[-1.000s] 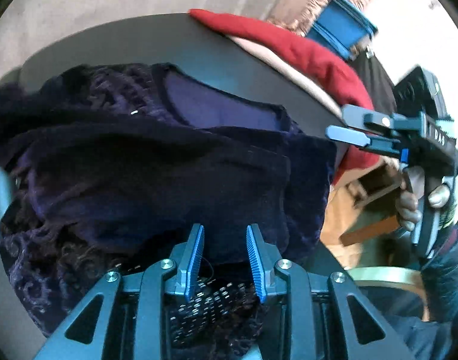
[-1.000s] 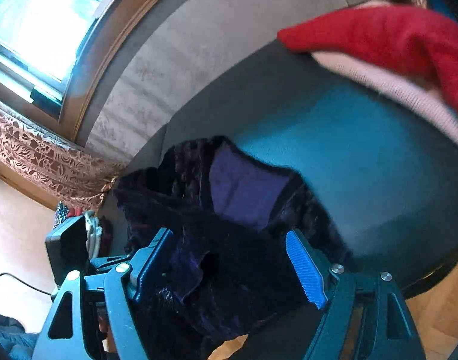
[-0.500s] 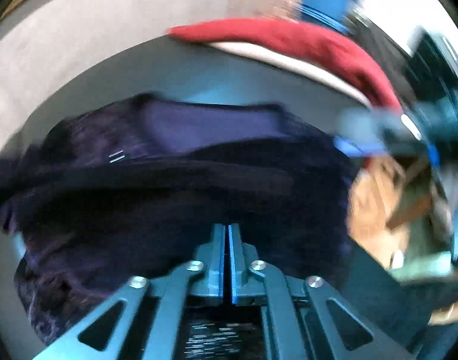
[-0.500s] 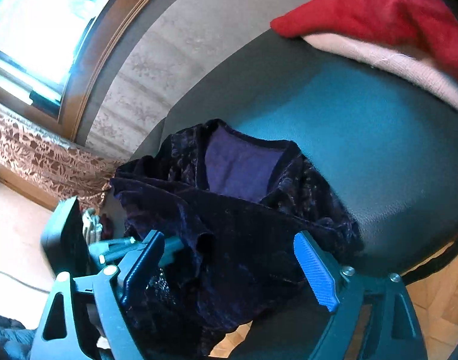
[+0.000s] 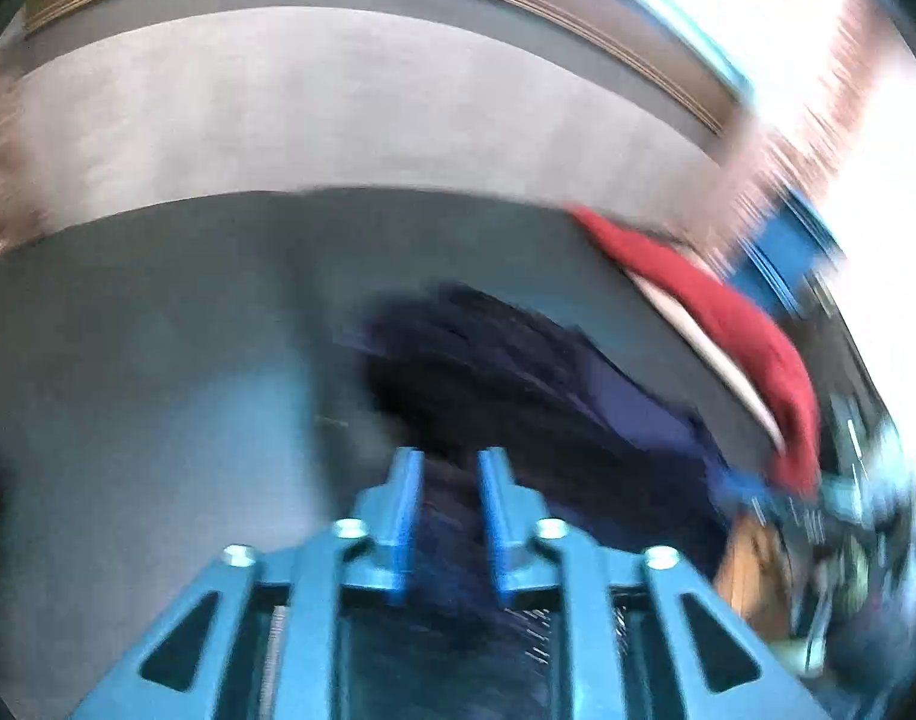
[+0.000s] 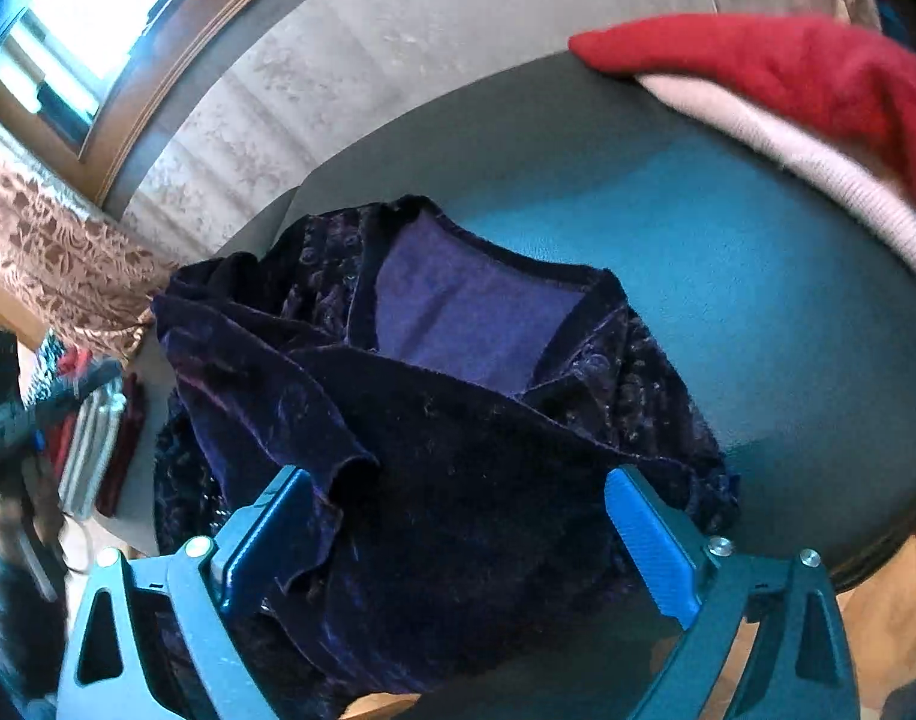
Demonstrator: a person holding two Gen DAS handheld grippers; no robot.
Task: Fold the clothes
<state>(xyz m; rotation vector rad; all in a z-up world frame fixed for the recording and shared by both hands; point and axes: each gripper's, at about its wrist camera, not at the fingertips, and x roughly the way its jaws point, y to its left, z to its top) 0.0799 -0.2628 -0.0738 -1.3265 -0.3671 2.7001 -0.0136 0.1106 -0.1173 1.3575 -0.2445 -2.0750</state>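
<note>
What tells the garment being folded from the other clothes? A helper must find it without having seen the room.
Find the round dark table below the window. At its near edge lies a crumpled dark purple velvet top with a lighter violet lining showing at the neckline. The red garment and pale knit are stacked at the far edge.

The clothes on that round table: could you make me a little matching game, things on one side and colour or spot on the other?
Things:
1. velvet garment
2. red garment
3. pale knit
4. table

Descriptions:
A. dark grey-teal and round, carrying all the clothes
B. lies on top of another piece, at the far right edge
C. dark purple, crumpled, nearest the camera
D. lies under the red piece, only its edge showing

Pairs: 1-C, 2-B, 3-D, 4-A
</note>
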